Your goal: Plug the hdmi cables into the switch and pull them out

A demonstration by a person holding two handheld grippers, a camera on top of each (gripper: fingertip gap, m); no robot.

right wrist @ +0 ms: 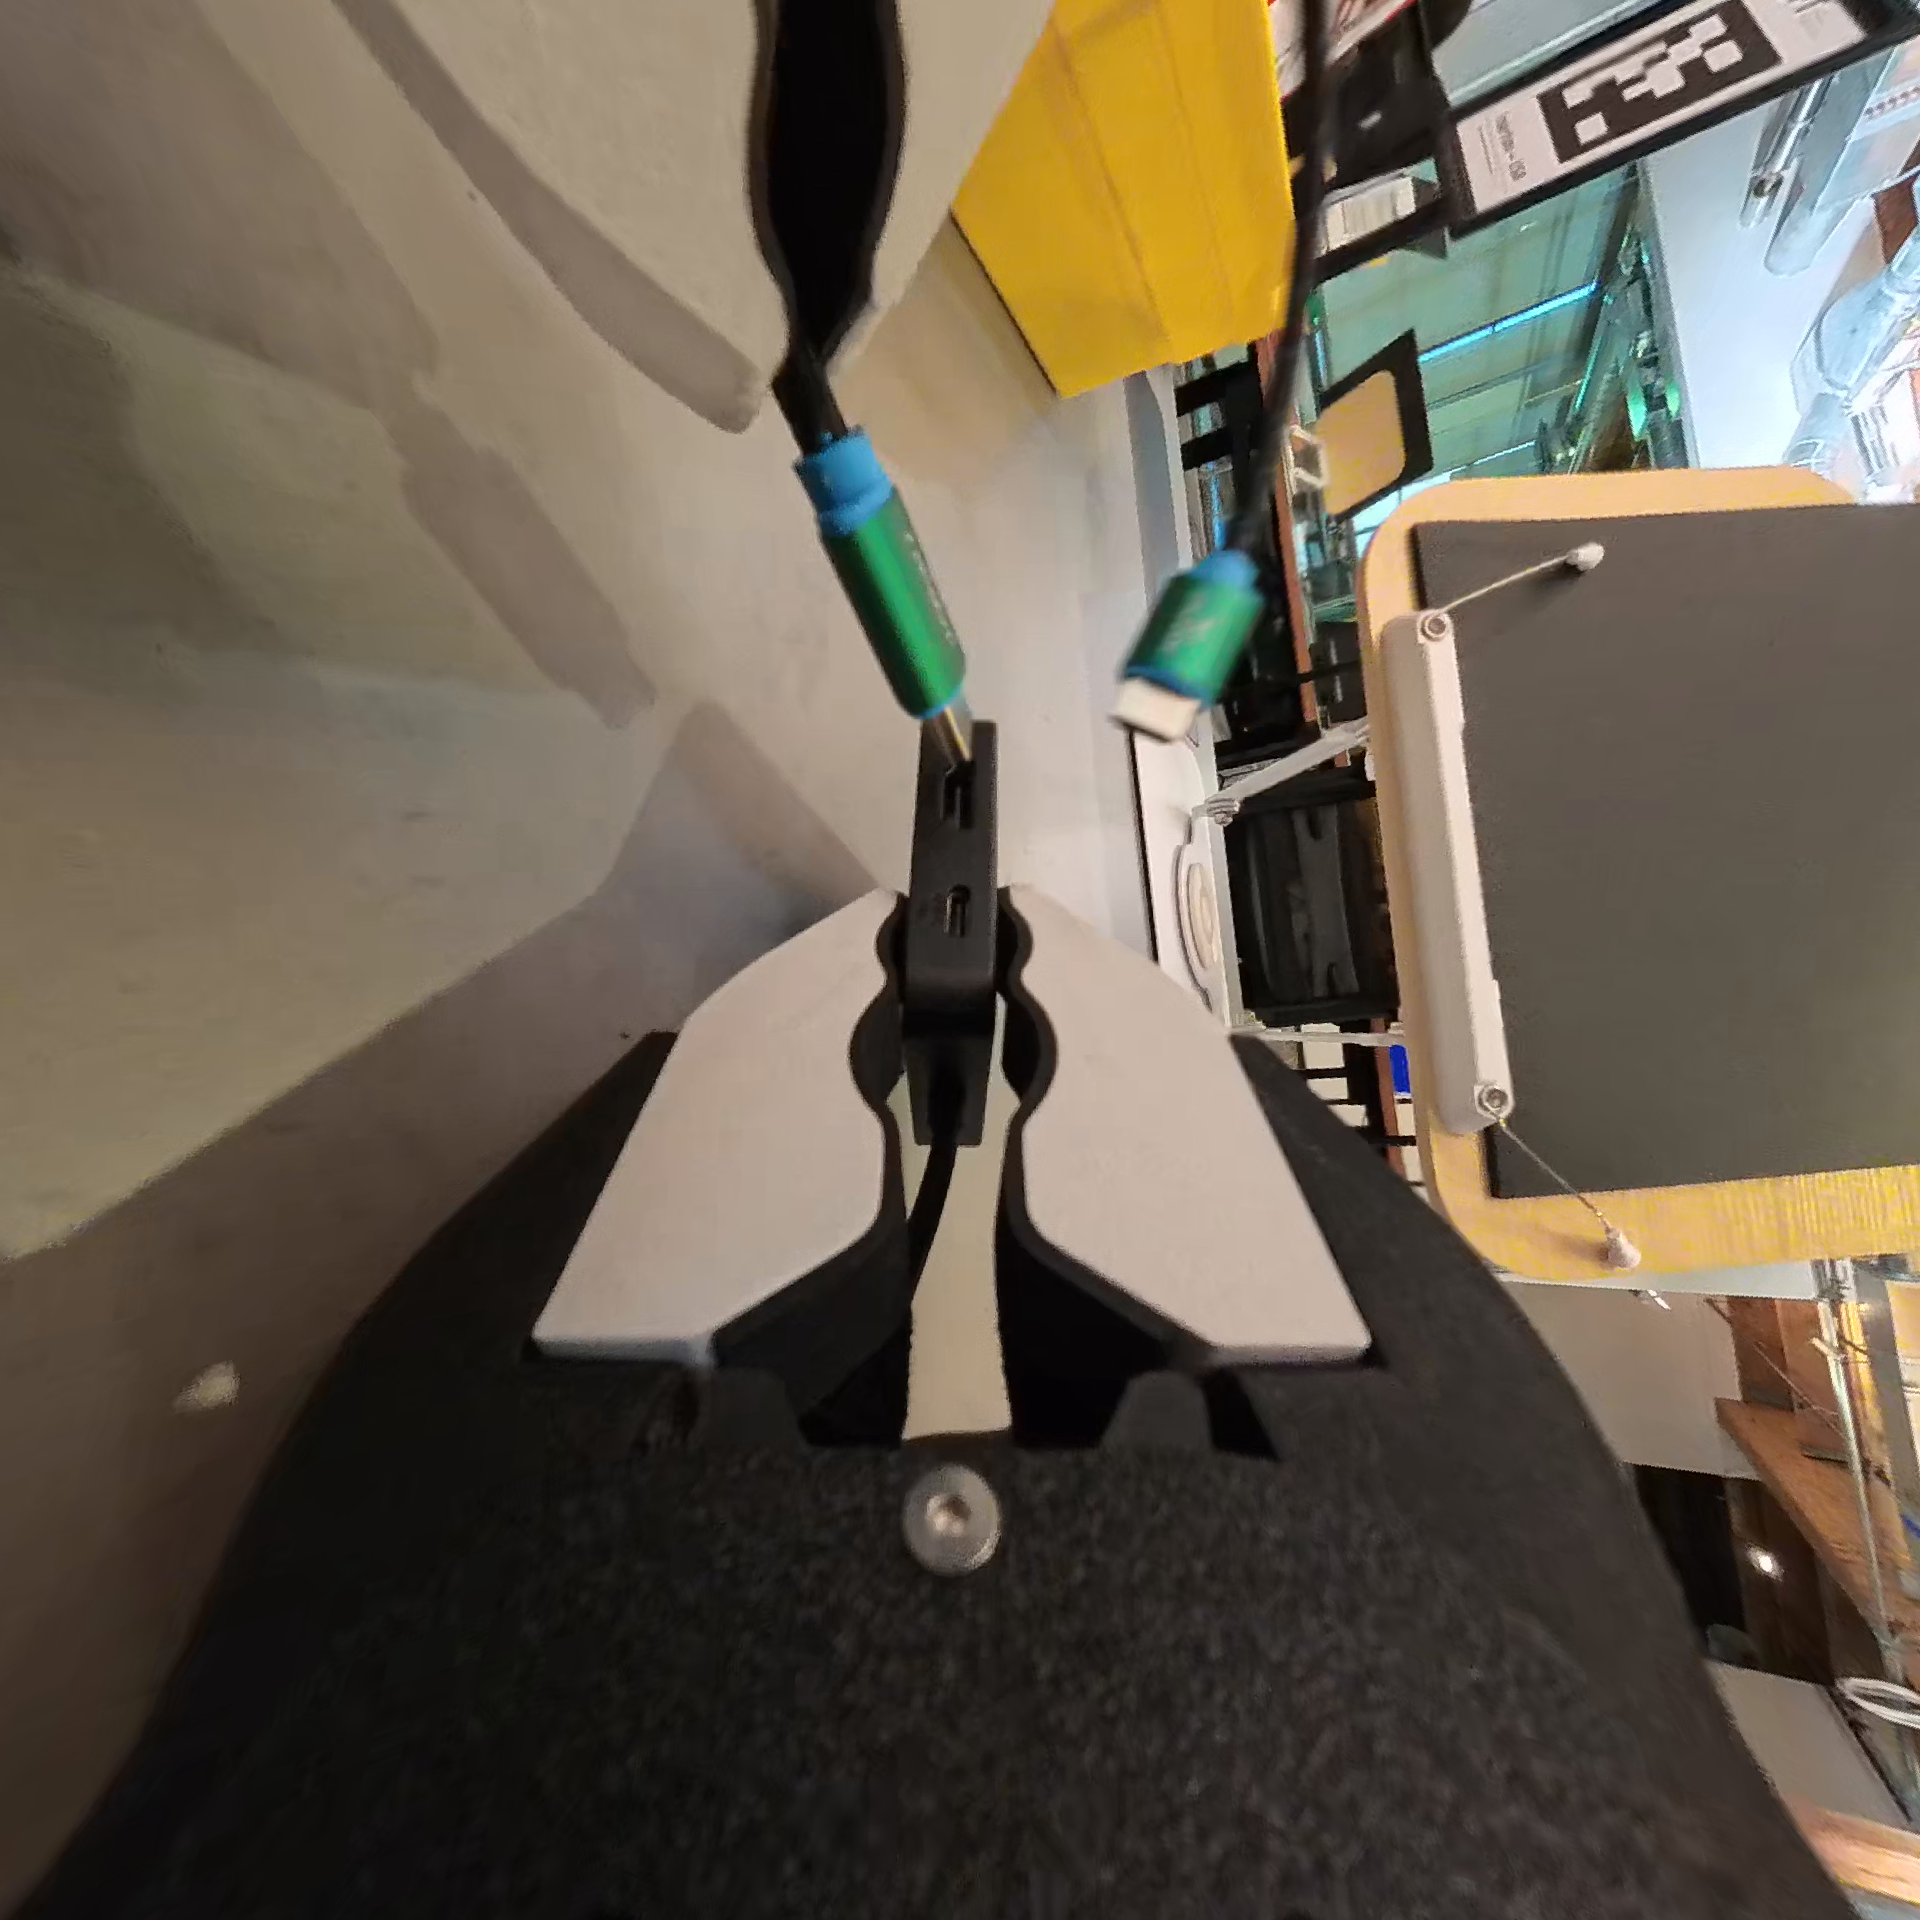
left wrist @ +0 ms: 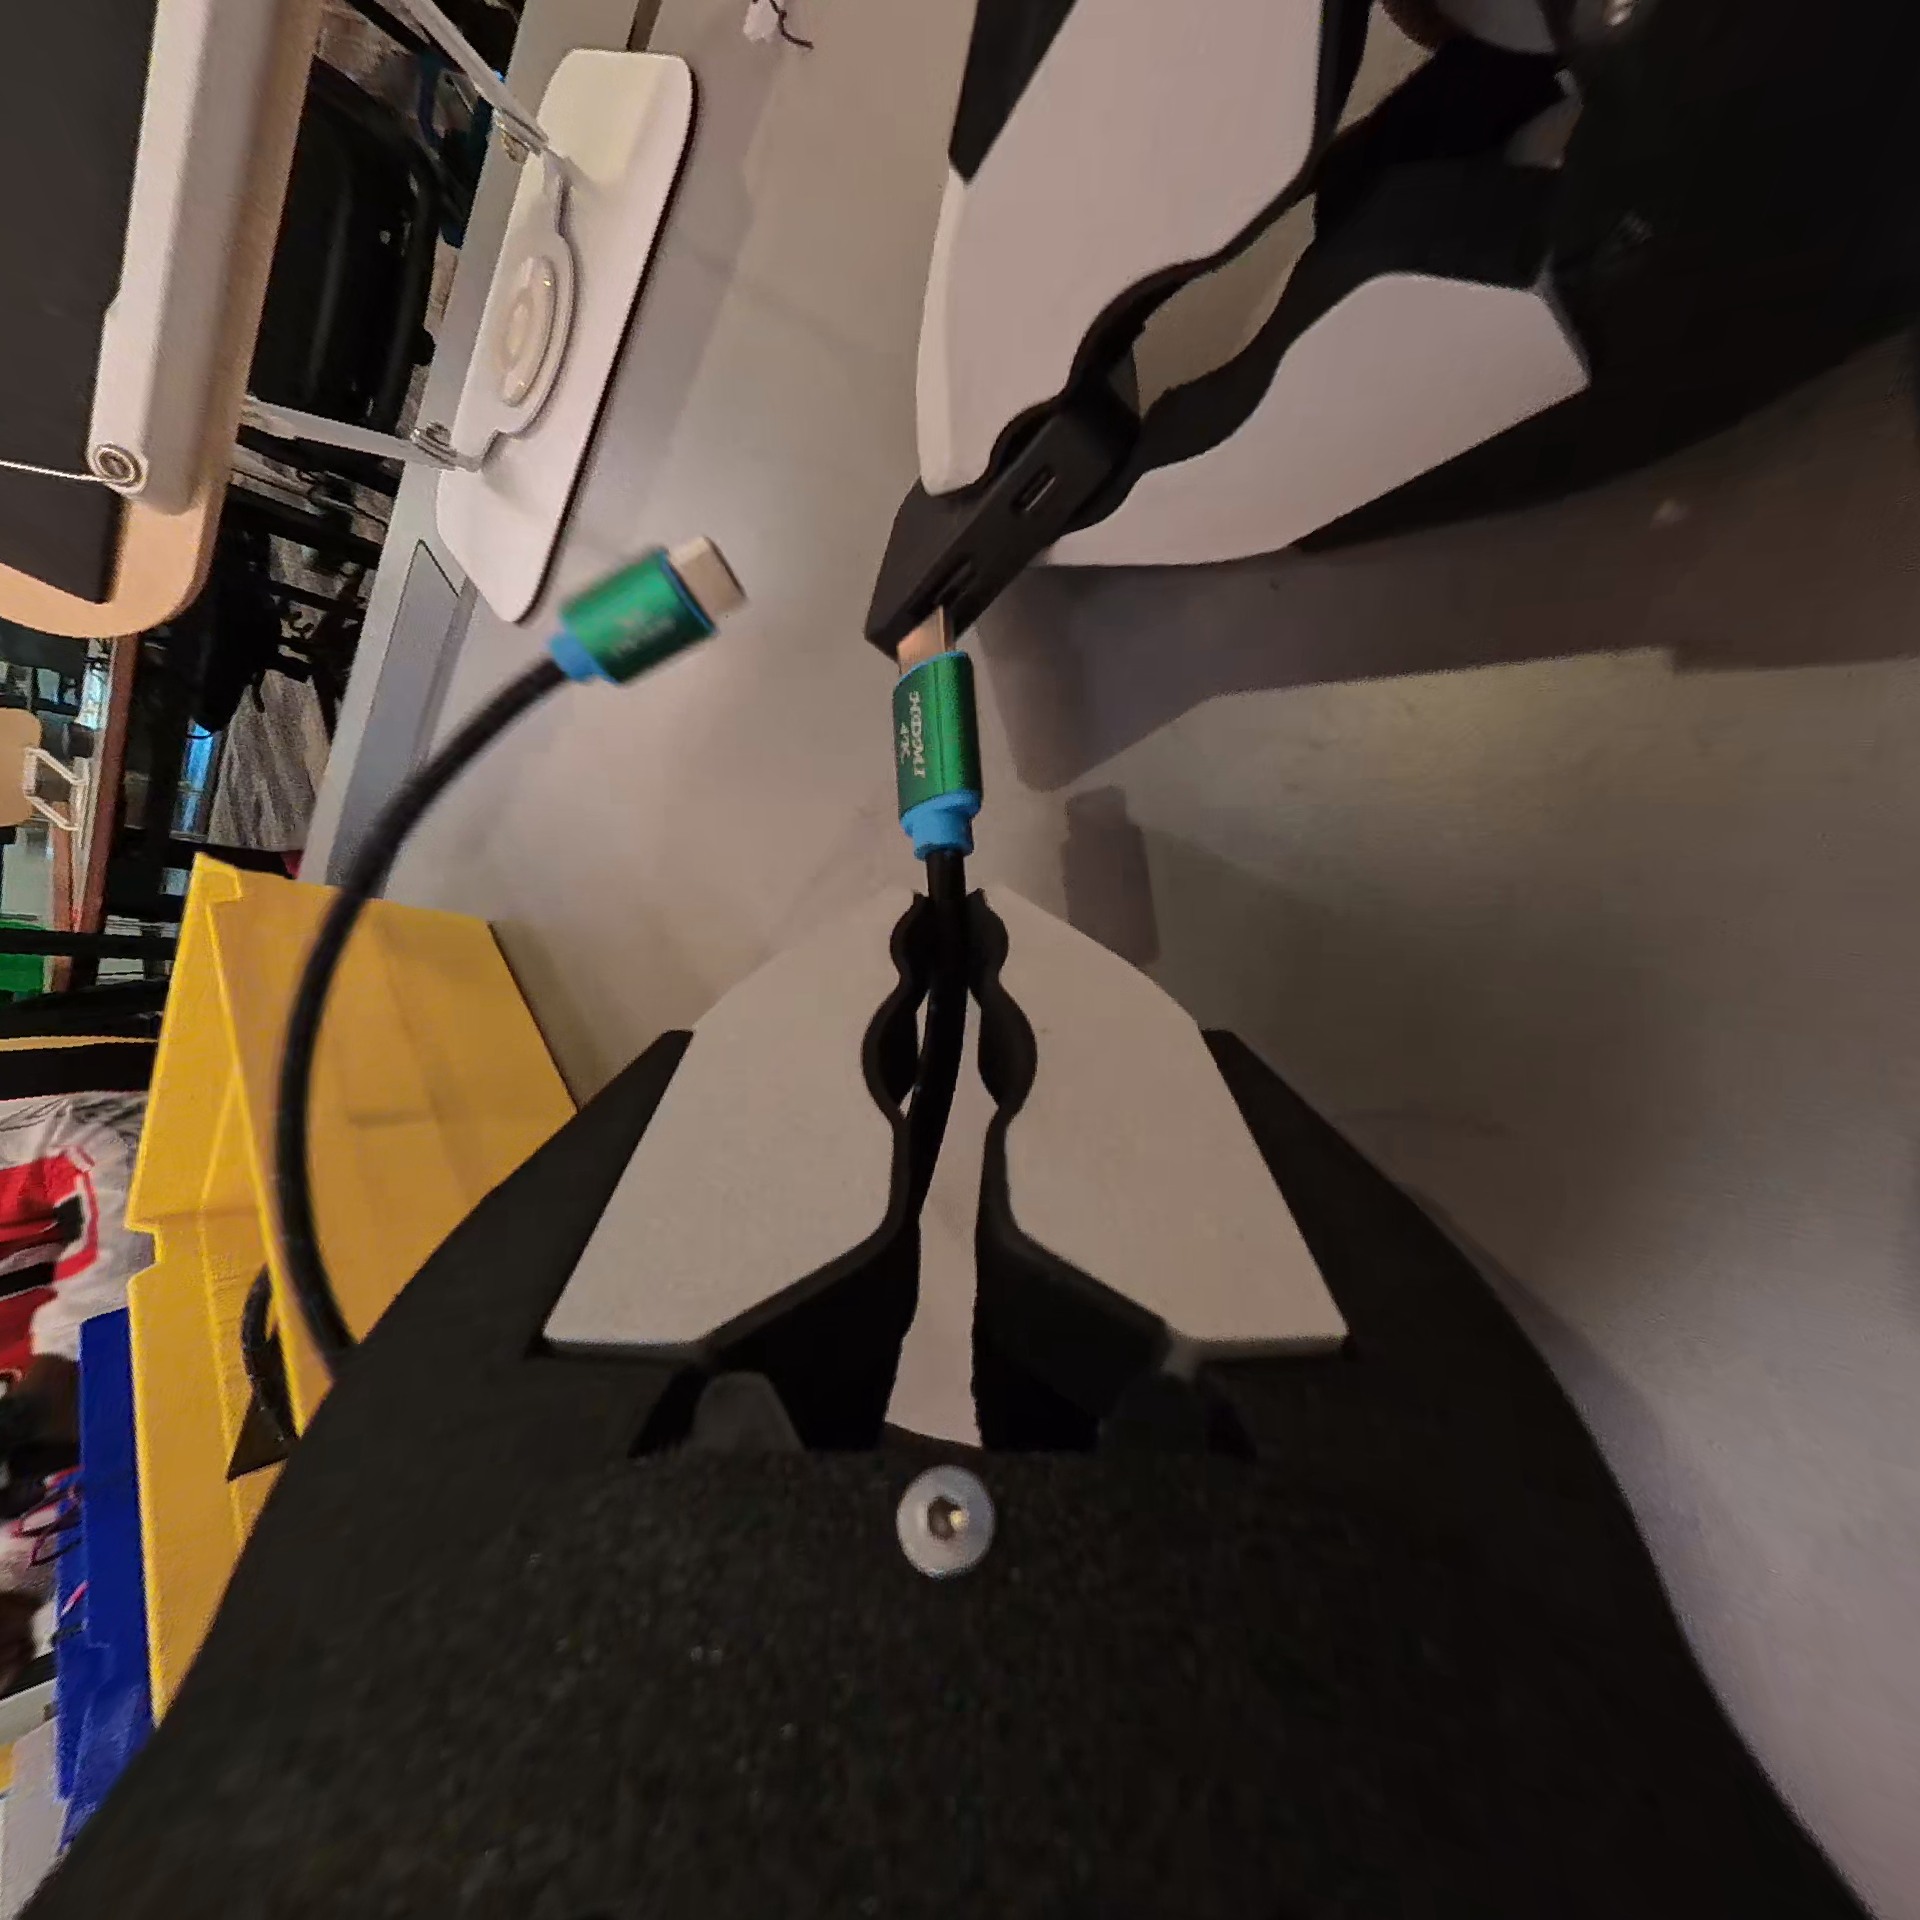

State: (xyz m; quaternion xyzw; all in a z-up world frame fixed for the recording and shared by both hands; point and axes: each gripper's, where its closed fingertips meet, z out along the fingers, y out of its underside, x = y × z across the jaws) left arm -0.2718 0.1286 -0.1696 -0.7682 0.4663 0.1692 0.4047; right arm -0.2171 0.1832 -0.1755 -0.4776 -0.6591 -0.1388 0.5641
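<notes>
HDMI plug (left wrist: 932, 750), green with a blue collar, sits directly ahead of the left gripper (left wrist: 945, 914), its long axis in line with the fingers. Left gripper is closed on the black cable (left wrist: 940, 997) just behind the collar. Plug's metal tip meets a port of the black switch (right wrist: 954, 831); seating depth cannot be judged. Right gripper (right wrist: 951, 935) is clamped on the switch body, facing the left one. In the right view the plug leans slightly off the port axis. Second plug (left wrist: 655, 613) hangs free, apart from both.
</notes>
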